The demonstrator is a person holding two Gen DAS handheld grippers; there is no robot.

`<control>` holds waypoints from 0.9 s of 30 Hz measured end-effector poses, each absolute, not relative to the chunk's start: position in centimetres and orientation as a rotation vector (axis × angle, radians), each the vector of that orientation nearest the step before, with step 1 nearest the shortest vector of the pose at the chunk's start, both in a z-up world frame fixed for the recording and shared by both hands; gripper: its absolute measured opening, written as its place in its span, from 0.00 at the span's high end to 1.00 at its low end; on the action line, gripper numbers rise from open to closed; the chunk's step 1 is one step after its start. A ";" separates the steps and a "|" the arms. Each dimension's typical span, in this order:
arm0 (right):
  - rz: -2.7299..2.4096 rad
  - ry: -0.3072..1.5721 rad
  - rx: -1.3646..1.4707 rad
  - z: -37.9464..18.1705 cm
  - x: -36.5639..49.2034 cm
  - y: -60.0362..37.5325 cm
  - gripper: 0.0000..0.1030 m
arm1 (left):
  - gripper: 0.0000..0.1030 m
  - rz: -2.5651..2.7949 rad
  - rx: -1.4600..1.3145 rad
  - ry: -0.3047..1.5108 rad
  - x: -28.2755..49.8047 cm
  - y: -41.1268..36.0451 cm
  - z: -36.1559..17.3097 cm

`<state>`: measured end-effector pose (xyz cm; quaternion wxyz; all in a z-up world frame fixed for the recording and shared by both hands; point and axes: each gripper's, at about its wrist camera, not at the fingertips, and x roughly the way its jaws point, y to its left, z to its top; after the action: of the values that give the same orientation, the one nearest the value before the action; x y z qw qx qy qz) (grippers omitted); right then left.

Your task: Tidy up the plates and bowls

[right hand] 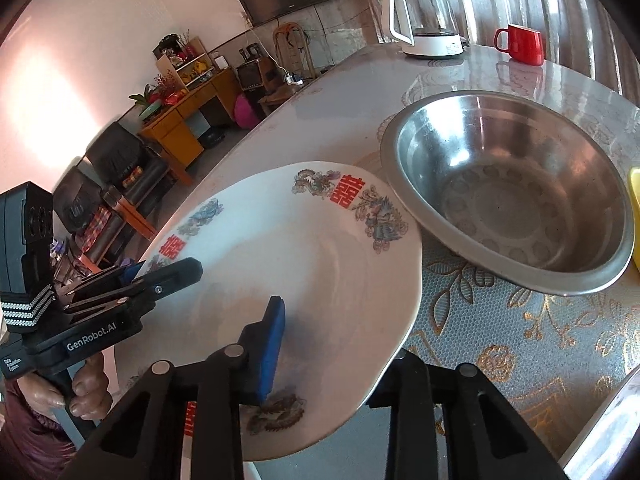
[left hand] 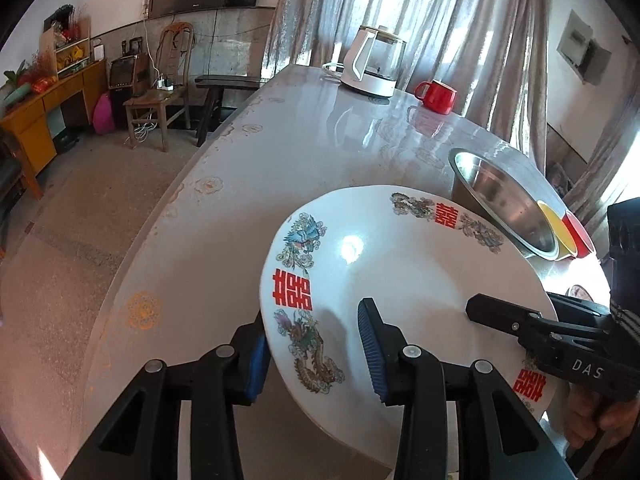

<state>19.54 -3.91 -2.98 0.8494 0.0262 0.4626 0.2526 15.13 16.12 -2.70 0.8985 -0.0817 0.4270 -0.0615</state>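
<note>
Nearest your cameras is the white plate point(left hand: 400, 280), printed with red characters and dragons, lifted at a tilt above the tabletop point(left hand: 240, 184) near its edge. Your left gripper point(left hand: 316, 352) straddles the plate's rim, one blue pad under it and the other on the upper face, pinching the plate. Your right gripper point(right hand: 340, 344) takes the opposite rim the same way: a blue pad lies on the plate's top, and the other finger is hidden under the rim. Just beyond the plate, a steel bowl point(right hand: 520, 184) sits on the patterned cloth; whether the plate's far rim touches it you cannot tell. A yellow bowl point(left hand: 558, 232) and a red bowl point(left hand: 578, 232) nest behind it. Toward the far edge stand a glass kettle point(left hand: 376, 60) and a red mug point(left hand: 438, 96).
</note>
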 end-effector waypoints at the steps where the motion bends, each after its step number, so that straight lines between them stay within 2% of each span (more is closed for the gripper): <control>1: 0.531 0.967 0.041 -2.9 19.2 -3.6 0.71 | 0.61 -0.121 -0.169 0.878 14.9 16.1 -2.6; 27: 0.540 0.860 0.053 -0.5 14.7 -5.9 0.71 | 0.61 -0.199 -0.158 0.729 8.6 13.2 0.4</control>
<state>14.71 -5.89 -0.52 0.8734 0.0253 0.4119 0.2585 8.60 13.25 0.41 0.9265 -0.0771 0.3553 -0.0971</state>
